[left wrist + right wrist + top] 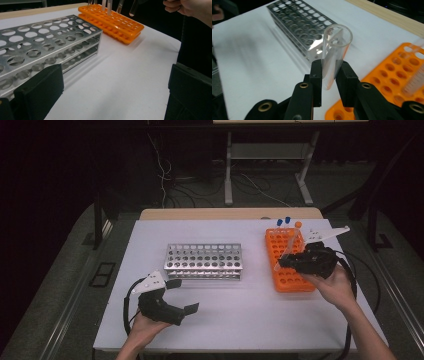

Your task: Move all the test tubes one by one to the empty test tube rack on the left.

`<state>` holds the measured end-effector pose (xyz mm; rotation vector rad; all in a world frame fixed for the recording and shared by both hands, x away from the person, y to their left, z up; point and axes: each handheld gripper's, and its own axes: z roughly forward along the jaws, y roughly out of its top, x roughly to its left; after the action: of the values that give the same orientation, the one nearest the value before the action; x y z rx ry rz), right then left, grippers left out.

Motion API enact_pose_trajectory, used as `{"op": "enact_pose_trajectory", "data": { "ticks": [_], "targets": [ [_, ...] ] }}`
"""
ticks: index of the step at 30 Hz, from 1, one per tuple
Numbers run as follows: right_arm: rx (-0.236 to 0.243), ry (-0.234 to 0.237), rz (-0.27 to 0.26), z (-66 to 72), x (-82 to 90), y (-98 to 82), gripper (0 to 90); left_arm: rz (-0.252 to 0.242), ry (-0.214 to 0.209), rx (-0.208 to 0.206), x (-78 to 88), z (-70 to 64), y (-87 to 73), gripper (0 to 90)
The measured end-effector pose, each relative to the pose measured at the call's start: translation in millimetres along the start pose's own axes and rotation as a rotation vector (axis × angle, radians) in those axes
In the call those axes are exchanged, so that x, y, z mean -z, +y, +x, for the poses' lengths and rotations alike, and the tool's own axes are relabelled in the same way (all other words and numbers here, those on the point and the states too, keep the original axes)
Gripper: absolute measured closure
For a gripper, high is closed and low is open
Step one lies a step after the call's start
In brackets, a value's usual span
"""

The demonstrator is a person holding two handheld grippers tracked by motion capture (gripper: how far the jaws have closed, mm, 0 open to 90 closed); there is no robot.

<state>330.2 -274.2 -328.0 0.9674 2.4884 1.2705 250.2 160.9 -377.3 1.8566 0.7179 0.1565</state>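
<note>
The right gripper (284,262) is clenched on a clear tube (335,53), its two black jaws pinching the glass from either side just below the open mouth. In the high view the tube (289,246) slants over the orange rack (292,280), its lower end at the jaws and its upper end toward the far edge of the table (250,320). The orange rack sits near the right edge of the table, with a few capped tubes (287,222) standing at its far end. In the left gripper view the rounded bottom of the held tube (133,10) hangs in the air above the orange rack (117,23), clear of its holes.

The left gripper (182,296) rests low near the front left corner of the table, held in the person's left hand (145,325). Its jaws are spread wide with nothing between them. The metal rack (204,261) stands in the middle of the table, just beyond that gripper, with no tube seen in its holes. In the right gripper view the metal rack (299,22) lies behind the held tube.
</note>
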Motion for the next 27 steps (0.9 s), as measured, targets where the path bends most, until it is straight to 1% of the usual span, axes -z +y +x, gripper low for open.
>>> {"op": "enact_pose_trajectory", "data": {
  "ticks": [1,2,3,4,7,9,10,11,12,13,14,16,17,21,24,25,27],
  "targets": [
    [0.007,0.007,0.0,3.0,0.3,2.2,75.0,-0.001,-0.003,-0.003,-0.2,-0.2,1.6,0.0],
    [0.007,0.007,0.0,3.0,0.3,2.2,75.0,0.003,-0.005,-0.006,-0.3,-0.6,3.3,0.0],
    [0.015,0.012,0.001,6.1,0.4,4.3,75.0,0.009,-0.011,-0.01,-0.6,-1.0,5.1,0.0],
    [0.036,0.022,0.004,11.8,0.5,8.4,75.0,0.012,-0.015,-0.017,-1.1,-1.5,7.0,0.0],
    [0.057,0.037,0.012,20.2,0.8,15.0,75.0,0.012,-0.014,-0.043,-1.3,-3.5,14.0,0.0],
    [0.066,0.044,0.015,22.7,0.5,17.1,75.0,0.017,-0.025,-0.048,-1.9,-3.8,19.5,0.0],
    [0.078,0.056,0.024,28.0,-0.5,21.3,75.0,0.02,-0.029,-0.053,-2.4,-4.0,22.3,0.0],
    [0.078,0.056,0.024,28.0,-0.5,21.3,75.0,0.028,-0.037,-0.058,-3.2,-4.0,25.2,0.0],
    [0.088,0.062,0.026,30.4,-1.4,23.3,75.0,0.036,-0.042,-0.063,-4.1,-4.2,28.0,0.0],
    [0.103,0.074,0.033,35.4,-3.0,27.0,75.0,0.044,-0.046,-0.068,-5.0,-4.3,30.6,0.0],
    [0.103,0.074,0.033,35.4,-3.0,27.0,75.0,0.051,-0.05,-0.074,-6.2,-4.2,33.2,0.0],
    [0.115,0.087,0.038,40.4,-5.1,30.2,75.0,0.06,-0.055,-0.081,-8.9,-4.5,37.9,0.0],
    [0.127,0.098,0.045,45.0,-7.7,33.1,75.0,0.066,-0.057,-0.086,-10.0,-4.4,40.1,0.0],
    [0.15,0.121,0.051,53.0,-12.0,38.6,75.0,0.074,-0.063,-0.098,-14.6,-3.6,49.9,0.0],
    [0.161,0.13,0.058,57.0,-14.3,41.5,75.0,0.078,-0.067,-0.097,-16.3,-3.1,54.5,0.0],
    [0.173,0.141,0.062,61.0,-16.8,44.3,75.0,0.083,-0.069,-0.102,-17.0,-2.7,57.3,0.0],
    [0.177,0.148,0.065,63.1,-17.8,45.8,75.0,0.092,-0.076,-0.109,-19.1,-2.8,63.1,0.0]
  ]
}}
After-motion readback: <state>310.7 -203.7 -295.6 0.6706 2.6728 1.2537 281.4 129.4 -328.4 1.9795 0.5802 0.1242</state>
